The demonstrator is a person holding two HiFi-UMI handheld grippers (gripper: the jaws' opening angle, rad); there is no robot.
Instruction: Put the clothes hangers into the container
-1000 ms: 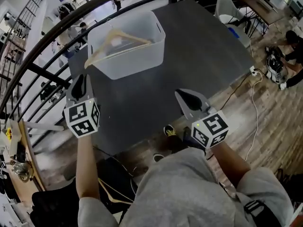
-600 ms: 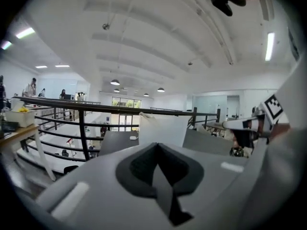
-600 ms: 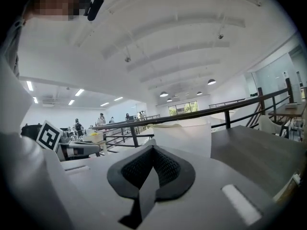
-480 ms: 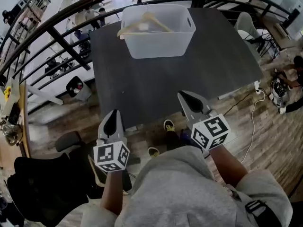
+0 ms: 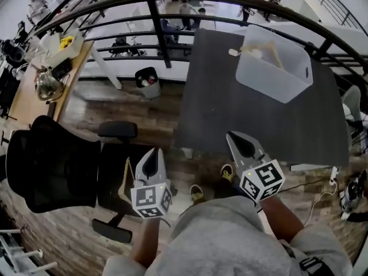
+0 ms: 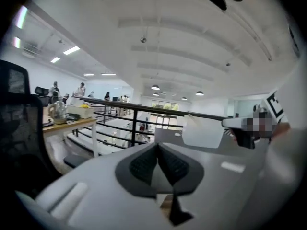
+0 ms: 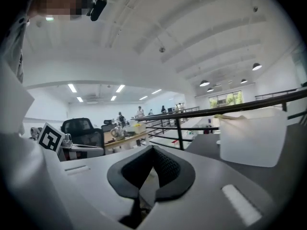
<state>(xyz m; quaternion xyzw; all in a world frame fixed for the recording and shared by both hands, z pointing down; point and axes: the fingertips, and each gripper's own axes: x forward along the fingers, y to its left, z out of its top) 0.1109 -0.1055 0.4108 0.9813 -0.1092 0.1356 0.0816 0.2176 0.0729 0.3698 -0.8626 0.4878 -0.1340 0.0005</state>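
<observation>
Hangers, note 1: one pale wooden hanger [image 5: 270,53] lay inside the translucent container [image 5: 273,85], with one end poking up over the rim. The container stood open-topped on the far right part of the dark table [image 5: 230,114], well apart from both of my grippers. I could make out nothing else in it, and I judged there was room for more.

Note 2: a tan angled piece [image 5: 124,180] showed on the seat of the black chair [image 5: 46,165], just beside my left gripper [image 5: 151,156]. It was probably another hanger, but most of it was hidden, so I could not be sure.

Jaws: the left gripper had its pads pressed together with nothing between them. The right gripper [image 5: 238,141] was the same, closed and empty, at the near edge of the table. I was carrying no hanger.

Handling, as judgement: I took the hangers to be wood, so stiff, light and smooth-faced. The shape was long and awkward, so a pinch near one end would likely let it swing. Better to take hold on the sloping arm close to the neck, where it should balance, and to squeeze firmly since the finish may be slick. It should go into the container lengthwise, or it may hang up on the rim
</observation>
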